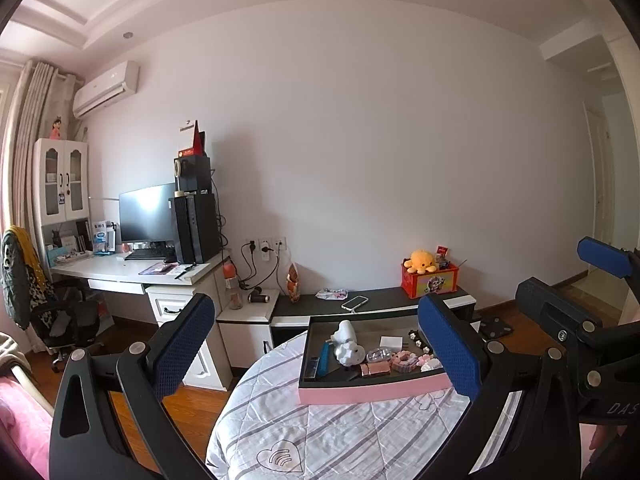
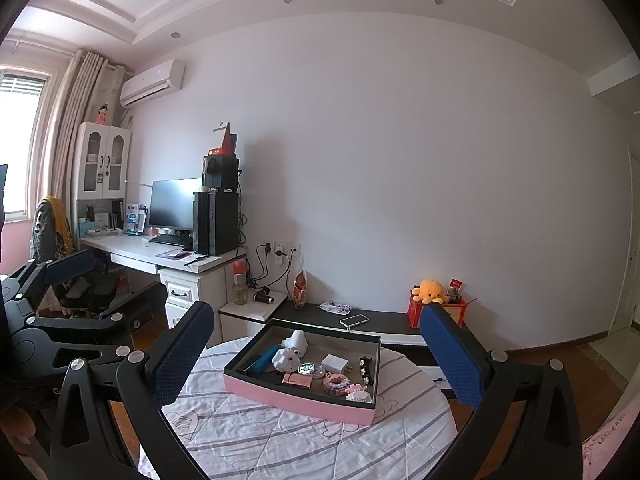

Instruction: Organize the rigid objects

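Note:
A pink-sided tray with a dark inside rests on a round table under a striped quilted cloth. It holds several small rigid items: a white figurine, a blue bar, a white charger block, a rose-gold case, a pink block piece and a black hair clip. My left gripper is open, held well back from the tray. My right gripper is open too, empty, and also back from it.
A low dark bench behind the table carries a phone, a red box and an orange plush. A white desk with monitor and computer tower stands at left, an office chair beside it.

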`<state>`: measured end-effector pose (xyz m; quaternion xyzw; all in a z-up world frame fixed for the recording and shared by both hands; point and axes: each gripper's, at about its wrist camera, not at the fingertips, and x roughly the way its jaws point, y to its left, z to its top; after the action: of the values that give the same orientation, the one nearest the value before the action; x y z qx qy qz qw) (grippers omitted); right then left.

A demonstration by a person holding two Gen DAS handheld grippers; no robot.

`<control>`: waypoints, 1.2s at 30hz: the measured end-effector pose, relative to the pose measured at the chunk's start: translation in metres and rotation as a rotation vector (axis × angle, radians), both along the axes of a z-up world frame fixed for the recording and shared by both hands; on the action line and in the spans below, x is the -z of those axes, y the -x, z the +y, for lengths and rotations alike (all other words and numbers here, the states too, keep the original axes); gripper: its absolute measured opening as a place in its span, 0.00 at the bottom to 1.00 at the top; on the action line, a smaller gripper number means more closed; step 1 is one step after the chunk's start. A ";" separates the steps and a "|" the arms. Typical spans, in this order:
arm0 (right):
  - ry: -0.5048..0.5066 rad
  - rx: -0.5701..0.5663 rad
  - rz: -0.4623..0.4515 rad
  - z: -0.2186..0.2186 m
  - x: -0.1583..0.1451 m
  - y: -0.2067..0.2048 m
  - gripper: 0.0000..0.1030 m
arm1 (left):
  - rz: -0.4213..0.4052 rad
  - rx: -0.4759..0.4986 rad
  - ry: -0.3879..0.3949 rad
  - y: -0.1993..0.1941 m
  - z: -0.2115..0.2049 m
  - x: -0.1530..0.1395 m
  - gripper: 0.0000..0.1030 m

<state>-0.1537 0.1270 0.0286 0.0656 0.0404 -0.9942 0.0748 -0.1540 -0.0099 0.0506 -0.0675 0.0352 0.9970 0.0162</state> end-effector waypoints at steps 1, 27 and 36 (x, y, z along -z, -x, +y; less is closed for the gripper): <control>0.001 -0.001 0.001 0.000 0.000 0.000 1.00 | 0.002 0.000 -0.001 0.000 0.000 0.000 1.00; -0.005 -0.013 -0.011 0.001 0.003 0.003 1.00 | 0.001 -0.013 0.002 0.004 0.002 0.002 1.00; -0.004 -0.017 -0.019 0.000 0.005 0.005 1.00 | 0.012 -0.014 0.007 0.006 0.004 0.005 1.00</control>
<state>-0.1585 0.1269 0.0234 0.0747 0.0424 -0.9928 0.0835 -0.1604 -0.0055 0.0460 -0.0618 0.0382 0.9973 0.0085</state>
